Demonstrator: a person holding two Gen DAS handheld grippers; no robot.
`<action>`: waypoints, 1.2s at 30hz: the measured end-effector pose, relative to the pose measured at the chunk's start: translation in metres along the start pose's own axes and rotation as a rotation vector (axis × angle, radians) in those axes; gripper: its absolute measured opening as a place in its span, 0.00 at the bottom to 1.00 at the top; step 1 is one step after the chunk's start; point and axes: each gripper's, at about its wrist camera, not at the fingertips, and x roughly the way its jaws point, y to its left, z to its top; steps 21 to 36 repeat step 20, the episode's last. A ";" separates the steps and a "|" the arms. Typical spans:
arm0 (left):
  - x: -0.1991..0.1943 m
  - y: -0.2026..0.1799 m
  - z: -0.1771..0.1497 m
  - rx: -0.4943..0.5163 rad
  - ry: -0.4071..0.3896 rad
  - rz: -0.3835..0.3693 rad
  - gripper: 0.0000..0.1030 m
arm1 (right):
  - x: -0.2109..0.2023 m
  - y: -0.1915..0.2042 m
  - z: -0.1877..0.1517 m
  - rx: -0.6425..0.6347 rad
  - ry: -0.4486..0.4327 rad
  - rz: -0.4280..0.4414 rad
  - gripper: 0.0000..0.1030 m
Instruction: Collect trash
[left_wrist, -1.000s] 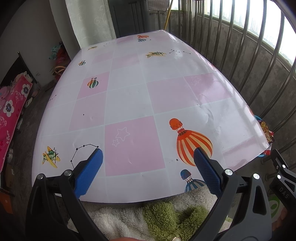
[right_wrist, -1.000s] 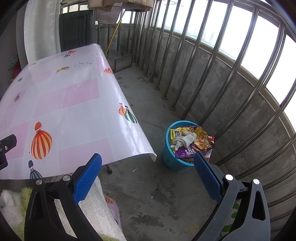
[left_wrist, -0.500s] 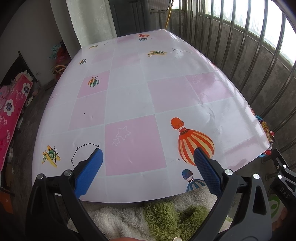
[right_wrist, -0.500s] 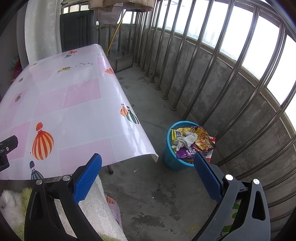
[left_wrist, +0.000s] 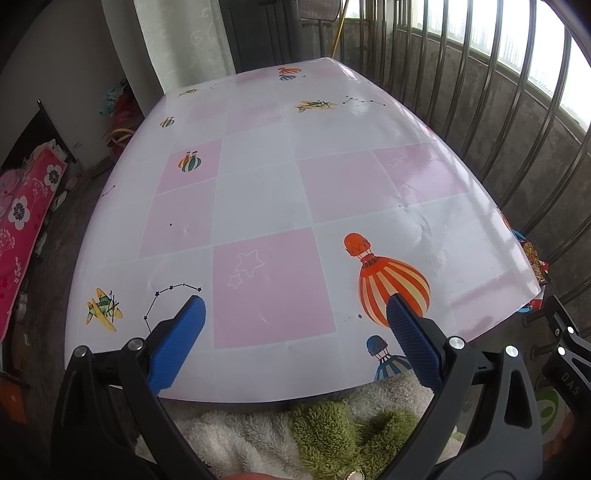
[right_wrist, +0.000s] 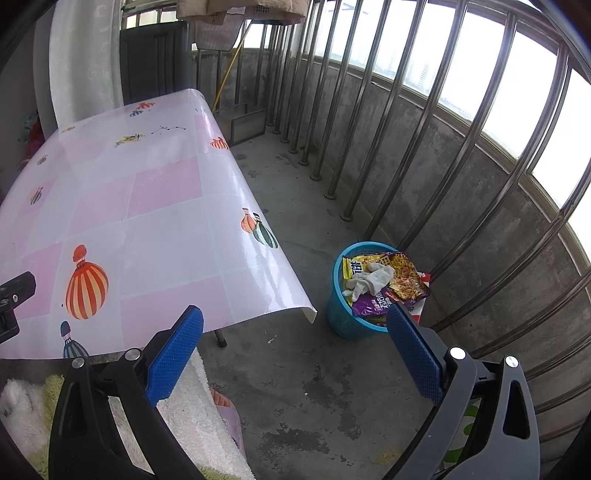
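A blue trash basket (right_wrist: 341, 317) stands on the concrete floor right of the table, filled with snack wrappers (right_wrist: 404, 277) and a crumpled white tissue (right_wrist: 369, 278). Its rim and wrappers peek past the table's right edge in the left wrist view (left_wrist: 533, 258). My left gripper (left_wrist: 293, 314) is open and empty above the near edge of the table (left_wrist: 266, 192), which has a pink-and-white cloth with balloon prints. My right gripper (right_wrist: 293, 328) is open and empty, held over the floor between the table (right_wrist: 155, 206) and the basket.
Metal railing bars (right_wrist: 369, 155) and a low concrete wall run along the right side. A curtain (left_wrist: 184, 40) and dark door stand behind the table. A pink flowered cloth (left_wrist: 22, 221) lies at the left. Fluffy white and green fabric (left_wrist: 314, 435) is below both grippers.
Both views have shifted slightly, the table and basket sliding a little down and right in frame. Both grippers stay open and empty.
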 end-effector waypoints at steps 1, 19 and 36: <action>0.000 0.000 0.000 0.000 0.000 0.000 0.92 | 0.000 0.000 0.000 0.000 0.000 0.000 0.94; -0.003 0.002 -0.003 -0.004 0.001 0.002 0.92 | -0.002 0.001 0.000 0.006 -0.002 0.001 0.94; -0.003 0.003 -0.004 -0.004 0.001 0.002 0.92 | -0.002 0.001 0.000 0.005 -0.002 0.000 0.94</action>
